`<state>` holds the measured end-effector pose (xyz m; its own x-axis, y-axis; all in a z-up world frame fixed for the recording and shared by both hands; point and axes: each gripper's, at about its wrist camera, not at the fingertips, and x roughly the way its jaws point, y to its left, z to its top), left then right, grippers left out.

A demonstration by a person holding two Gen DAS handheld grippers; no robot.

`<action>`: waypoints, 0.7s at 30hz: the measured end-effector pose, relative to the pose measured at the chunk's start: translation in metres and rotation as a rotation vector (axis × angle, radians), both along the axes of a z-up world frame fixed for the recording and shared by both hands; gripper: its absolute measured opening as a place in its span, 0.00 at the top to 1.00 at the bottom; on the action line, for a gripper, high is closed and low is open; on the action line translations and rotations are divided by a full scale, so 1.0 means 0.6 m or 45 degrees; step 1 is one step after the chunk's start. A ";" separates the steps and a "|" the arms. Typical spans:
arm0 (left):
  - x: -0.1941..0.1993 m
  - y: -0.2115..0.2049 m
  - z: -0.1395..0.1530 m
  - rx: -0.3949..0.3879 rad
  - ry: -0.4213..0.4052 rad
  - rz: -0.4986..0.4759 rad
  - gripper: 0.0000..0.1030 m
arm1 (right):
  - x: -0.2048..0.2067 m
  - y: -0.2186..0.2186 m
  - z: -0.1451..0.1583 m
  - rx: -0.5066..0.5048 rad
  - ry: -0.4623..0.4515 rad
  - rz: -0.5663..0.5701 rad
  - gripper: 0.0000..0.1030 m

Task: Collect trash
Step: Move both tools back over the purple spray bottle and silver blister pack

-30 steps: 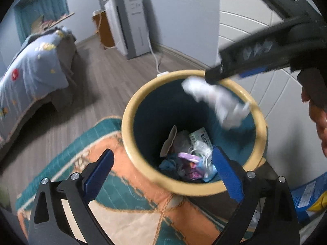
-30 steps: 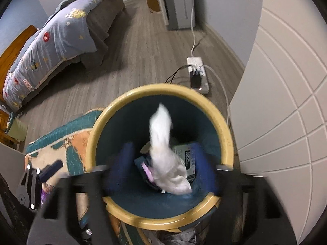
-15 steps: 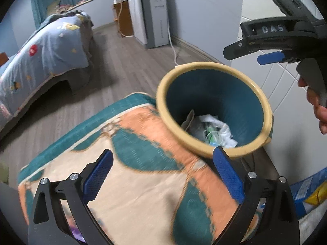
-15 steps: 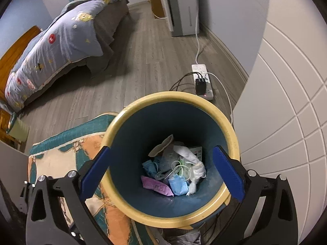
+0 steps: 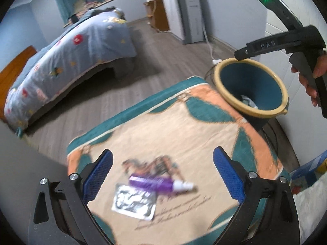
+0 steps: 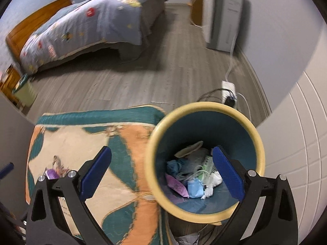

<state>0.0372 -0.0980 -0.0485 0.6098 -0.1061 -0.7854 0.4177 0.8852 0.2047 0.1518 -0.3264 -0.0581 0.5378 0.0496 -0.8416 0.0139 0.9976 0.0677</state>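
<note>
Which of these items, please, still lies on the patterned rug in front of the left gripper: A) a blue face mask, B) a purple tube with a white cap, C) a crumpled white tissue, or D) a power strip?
B: the left wrist view shows the purple tube lying on the rug beside a silver wrapper, between the open left gripper fingers.

The letters "DAS" stand in raised print on the black upper bar of the right claw (image 5: 271,45), seen from the left wrist view. The rug (image 5: 184,126) carries lines of dark script near its lower edge, beside the silver packet (image 5: 133,202), but they are too blurred to read. The packet bears dark markings, also unreadable. A printed wrapper inside the trash bin (image 6: 204,110) shows small print too small to make out
</note>
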 end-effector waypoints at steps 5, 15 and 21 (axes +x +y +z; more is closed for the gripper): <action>-0.022 0.061 0.013 -0.029 -0.008 0.066 0.05 | -0.004 0.062 0.012 0.006 -0.005 0.092 0.06; -0.022 0.207 -0.009 -0.162 0.013 0.350 0.05 | -0.029 0.210 -0.008 -0.088 0.056 0.307 0.06; -0.001 0.275 -0.032 -0.229 0.081 0.524 0.05 | -0.033 0.277 -0.058 -0.116 0.126 0.405 0.06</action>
